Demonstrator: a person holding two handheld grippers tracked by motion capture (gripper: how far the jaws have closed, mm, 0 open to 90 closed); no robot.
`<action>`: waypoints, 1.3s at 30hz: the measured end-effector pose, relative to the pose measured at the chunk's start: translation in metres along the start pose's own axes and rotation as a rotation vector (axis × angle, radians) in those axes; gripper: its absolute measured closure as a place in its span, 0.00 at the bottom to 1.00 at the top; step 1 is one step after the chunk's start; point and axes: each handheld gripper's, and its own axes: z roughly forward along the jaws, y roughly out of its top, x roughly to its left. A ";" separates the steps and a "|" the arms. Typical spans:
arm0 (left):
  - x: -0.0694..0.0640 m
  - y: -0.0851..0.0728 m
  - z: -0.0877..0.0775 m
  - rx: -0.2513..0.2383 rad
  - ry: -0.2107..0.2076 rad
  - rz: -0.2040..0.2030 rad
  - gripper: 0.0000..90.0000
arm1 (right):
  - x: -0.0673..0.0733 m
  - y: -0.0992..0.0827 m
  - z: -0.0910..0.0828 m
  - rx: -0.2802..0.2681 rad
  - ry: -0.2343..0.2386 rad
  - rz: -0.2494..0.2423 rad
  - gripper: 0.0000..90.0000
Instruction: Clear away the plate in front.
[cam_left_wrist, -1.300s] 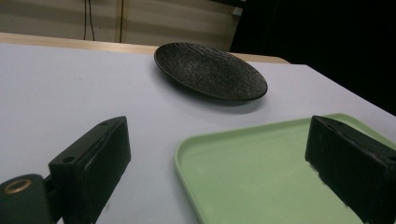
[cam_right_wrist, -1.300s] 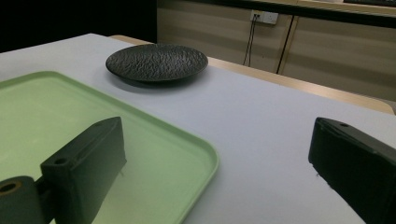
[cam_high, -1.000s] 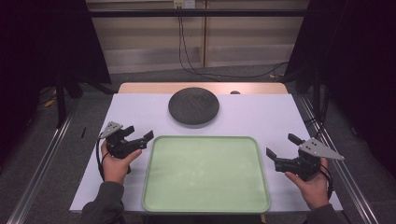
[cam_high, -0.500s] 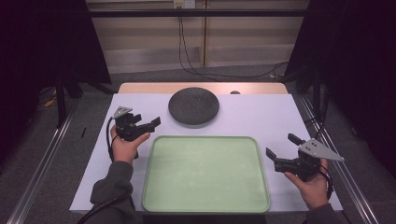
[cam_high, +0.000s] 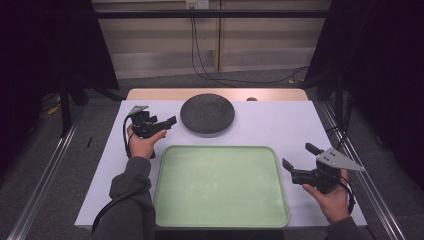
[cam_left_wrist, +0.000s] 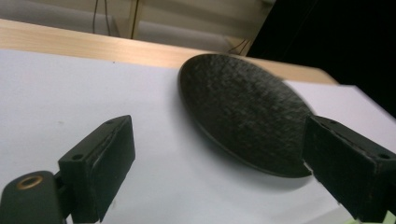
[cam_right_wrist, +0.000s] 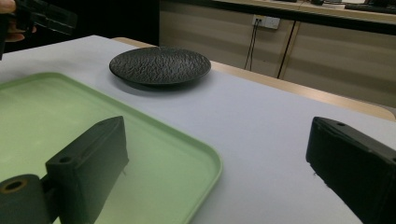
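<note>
A dark textured round plate (cam_high: 207, 114) sits at the back middle of the white table. In front of it lies a pale green tray (cam_high: 220, 210) with nothing on it. My left gripper (cam_high: 166, 125) is open just left of the plate, its jaws pointing at the rim. In the left gripper view the plate (cam_left_wrist: 243, 116) lies close ahead, between the wide-apart jaws of the left gripper (cam_left_wrist: 224, 179). My right gripper (cam_high: 299, 156) is open and holds nothing, right of the tray. The right gripper view shows the right gripper (cam_right_wrist: 219, 179) over the tray's corner (cam_right_wrist: 187, 154), with the plate (cam_right_wrist: 160, 65) farther off.
A strip of bare wood (cam_high: 150, 94) runs along the table's far edge, with a small dark spot (cam_high: 251, 99) behind the plate. Cables (cam_high: 200, 60) hang down the back wall. Metal rails (cam_high: 45, 175) flank the table on both sides.
My left gripper has moved forward and to the right, from beside the tray's left corner up to the plate's left edge. The right gripper has stayed put.
</note>
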 end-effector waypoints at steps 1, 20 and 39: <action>0.003 0.001 0.005 0.008 0.000 -0.015 0.11 | -0.001 0.000 0.000 -0.004 -0.010 -0.002 0.05; 0.007 0.006 0.052 0.061 0.011 -0.113 0.16 | -0.004 -0.001 -0.003 -0.006 -0.012 0.014 0.06; 0.009 0.006 0.083 0.084 0.009 -0.226 0.33 | -0.007 -0.001 -0.006 -0.001 -0.011 0.035 0.07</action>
